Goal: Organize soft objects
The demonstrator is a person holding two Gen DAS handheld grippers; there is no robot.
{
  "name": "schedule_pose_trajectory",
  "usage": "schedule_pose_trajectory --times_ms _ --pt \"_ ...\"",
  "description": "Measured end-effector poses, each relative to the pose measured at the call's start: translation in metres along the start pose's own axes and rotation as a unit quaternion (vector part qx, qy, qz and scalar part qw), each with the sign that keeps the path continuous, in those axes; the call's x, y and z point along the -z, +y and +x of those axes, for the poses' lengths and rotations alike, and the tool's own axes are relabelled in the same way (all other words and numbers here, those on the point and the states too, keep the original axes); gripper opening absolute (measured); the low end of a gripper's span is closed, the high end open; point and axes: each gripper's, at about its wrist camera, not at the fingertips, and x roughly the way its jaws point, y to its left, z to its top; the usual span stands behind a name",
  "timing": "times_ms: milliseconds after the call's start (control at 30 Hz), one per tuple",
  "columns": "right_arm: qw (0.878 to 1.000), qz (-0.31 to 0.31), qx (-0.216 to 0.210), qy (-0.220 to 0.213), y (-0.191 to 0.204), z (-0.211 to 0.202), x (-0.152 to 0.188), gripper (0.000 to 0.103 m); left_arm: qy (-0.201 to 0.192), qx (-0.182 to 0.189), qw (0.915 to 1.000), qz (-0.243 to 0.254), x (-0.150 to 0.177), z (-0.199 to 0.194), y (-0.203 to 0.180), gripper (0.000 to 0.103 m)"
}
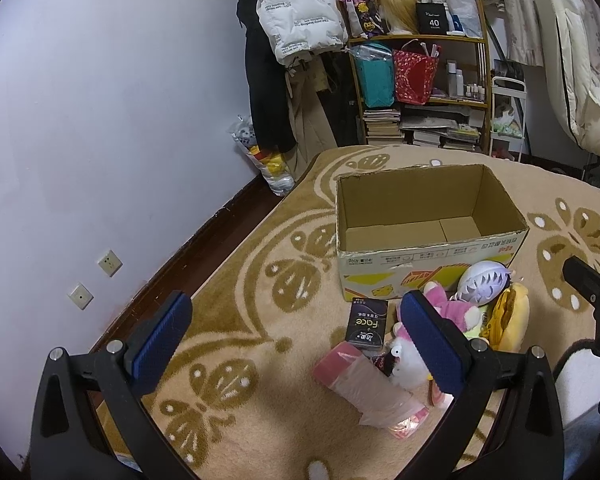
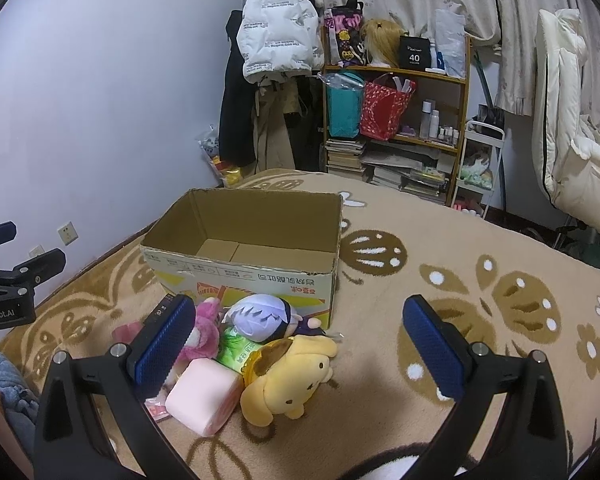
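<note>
"Face" on the dark packet (image 1: 365,323), "40" on the black shelf box (image 2: 414,56)

Both grippers, the left gripper (image 1: 296,336) and the right gripper (image 2: 300,340), have black forked frames with silver screws. Their fingers (image 1: 162,340) carry ribbed blue pads. At the left edge of the right wrist view, white lettering, perhaps "enRobot.AI", marks the black body.

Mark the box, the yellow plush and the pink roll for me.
box (image 2: 256,280): right wrist view, on its printed front wall.
yellow plush (image 2: 296,384): right wrist view, on its face.
pink roll (image 2: 198,398): right wrist view, on its flat end.
</note>
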Motion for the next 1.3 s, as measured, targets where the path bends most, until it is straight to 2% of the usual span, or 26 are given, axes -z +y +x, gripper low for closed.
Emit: schedule_pose_trajectory --times_ms 333,733,1000,1167,1300 --pt "1.000 0.001 0.000 0.001 0.001 0.000 0.000 0.103 -0.003 0.002 1.0000 -0.001 -0.001 0.000 -0.001 0.103" --pt "1.000 -0.001 0.001 0.003 0.003 0.003 0.001 0.103 -0.005 -0.015 0.9999 0.001 -0.002 -0.003 0.002 0.103" --pt "1.000 -0.005 0.008 -0.002 0.003 0.002 0.001 0.103 -0.004 0.026 0.9996 0.000 -0.004 -0.003 0.003 0.103" --pt "1.000 -0.003 0.006 0.002 0.003 0.003 0.000 0.103 0.005 0.020 0.9998 -0.007 -0.003 0.002 0.005 0.103" --pt "1.000 0.006 0.000 0.011 0.003 0.012 -0.002 0.103 0.025 0.028 0.9988 -0.032 -0.002 0.014 0.011 0.103"
